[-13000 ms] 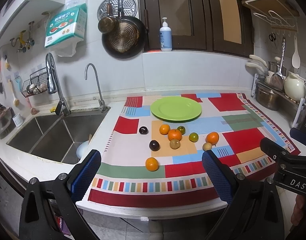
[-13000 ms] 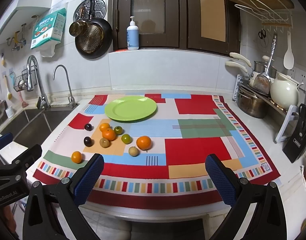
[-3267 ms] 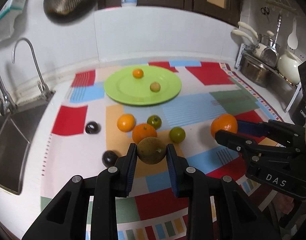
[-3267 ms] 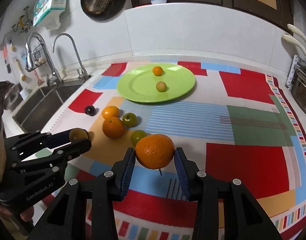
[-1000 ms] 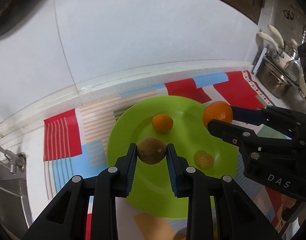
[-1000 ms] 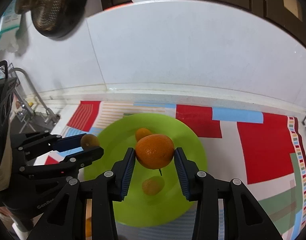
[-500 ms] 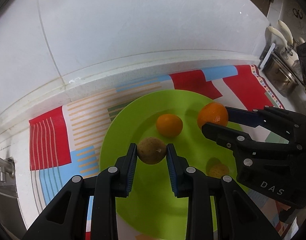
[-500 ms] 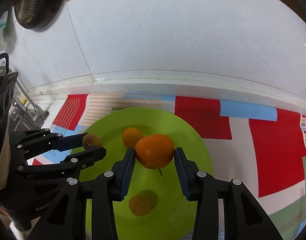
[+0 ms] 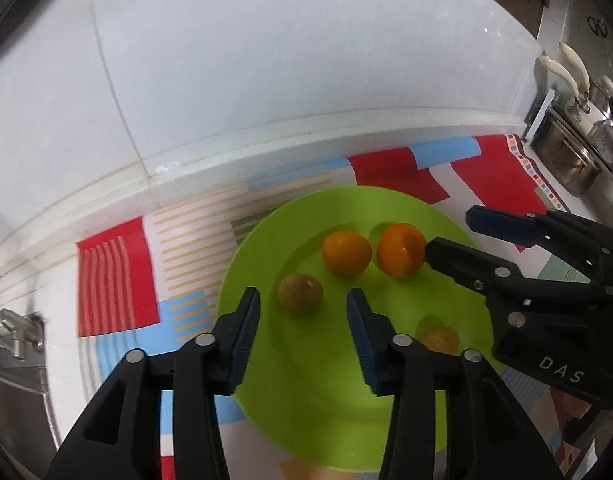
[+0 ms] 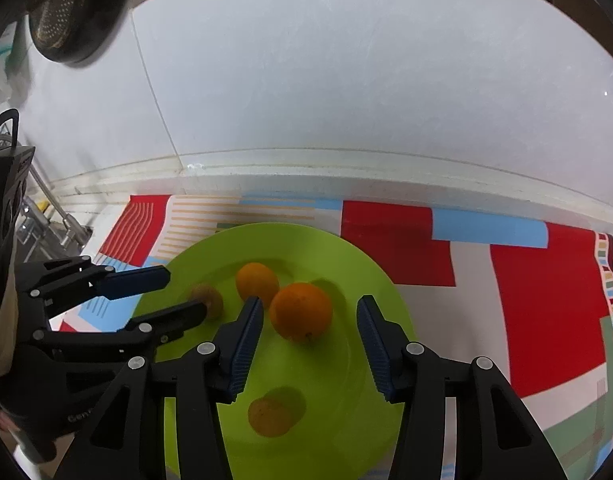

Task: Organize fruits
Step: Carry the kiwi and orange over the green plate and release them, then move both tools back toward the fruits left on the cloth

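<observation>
While both jaws have just been opening, the left hand-held gripper [image 9: 303,312] stands spread around a brown fruit [image 9: 300,294] and the right hand-held gripper [image 10: 309,324] around an orange [image 10: 301,312], each lying free on the green plate [image 9: 330,408] beside a small tangerine [image 9: 346,253]; a patchwork cloth [image 10: 546,300] covers the bench.

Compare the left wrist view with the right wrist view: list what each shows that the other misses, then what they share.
Only the left wrist view: steel pots at the right edge.

Only the right wrist view: a hanging pan top left, and the tap base.

Both: the green plate with four fruits, including the brown fruit and the large orange. The left gripper and the right gripper have just been opening; each fruit sits between pads that no longer press it.
</observation>
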The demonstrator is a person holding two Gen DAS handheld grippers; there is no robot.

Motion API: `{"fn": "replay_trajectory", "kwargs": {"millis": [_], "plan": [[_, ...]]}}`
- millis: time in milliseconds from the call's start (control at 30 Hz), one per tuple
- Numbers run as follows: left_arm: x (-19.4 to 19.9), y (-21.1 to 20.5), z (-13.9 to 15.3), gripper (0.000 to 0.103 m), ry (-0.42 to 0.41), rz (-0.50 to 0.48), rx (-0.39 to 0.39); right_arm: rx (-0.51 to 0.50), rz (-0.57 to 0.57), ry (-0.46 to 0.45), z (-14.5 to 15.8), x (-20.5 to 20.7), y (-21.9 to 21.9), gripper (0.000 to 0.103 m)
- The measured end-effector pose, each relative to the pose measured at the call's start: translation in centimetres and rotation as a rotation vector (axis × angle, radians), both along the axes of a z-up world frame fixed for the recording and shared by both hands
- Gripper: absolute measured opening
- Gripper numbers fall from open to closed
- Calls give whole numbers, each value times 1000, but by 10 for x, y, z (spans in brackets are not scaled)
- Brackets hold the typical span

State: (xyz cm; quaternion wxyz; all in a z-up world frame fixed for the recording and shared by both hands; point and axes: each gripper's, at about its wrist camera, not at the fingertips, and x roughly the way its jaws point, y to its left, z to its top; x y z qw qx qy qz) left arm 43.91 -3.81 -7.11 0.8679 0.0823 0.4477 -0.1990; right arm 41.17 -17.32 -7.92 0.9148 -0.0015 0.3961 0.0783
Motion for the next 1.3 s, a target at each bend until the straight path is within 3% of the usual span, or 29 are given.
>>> {"fn": "replay_trajectory", "kwargs": {"millis": [300, 533, 633, 1033, 1300], "plan": [[-43, 15, 38, 62, -116, 31, -25, 3, -25, -65, 29, -42, 1, 53], [-89, 33, 67, 86, -217, 109, -34, 32, -53, -121, 49, -86, 6, 62], [-104, 39, 72, 90, -242, 126, -38, 42, -63, -133, 53, -102, 8, 62], [-151, 55, 81, 91, -277, 95, -70, 42, -100, -185, 61, -156, 21, 62], [-188, 62, 78, 91, -287, 151, -71, 19, -79, -217, 62, -183, 25, 62]]}}
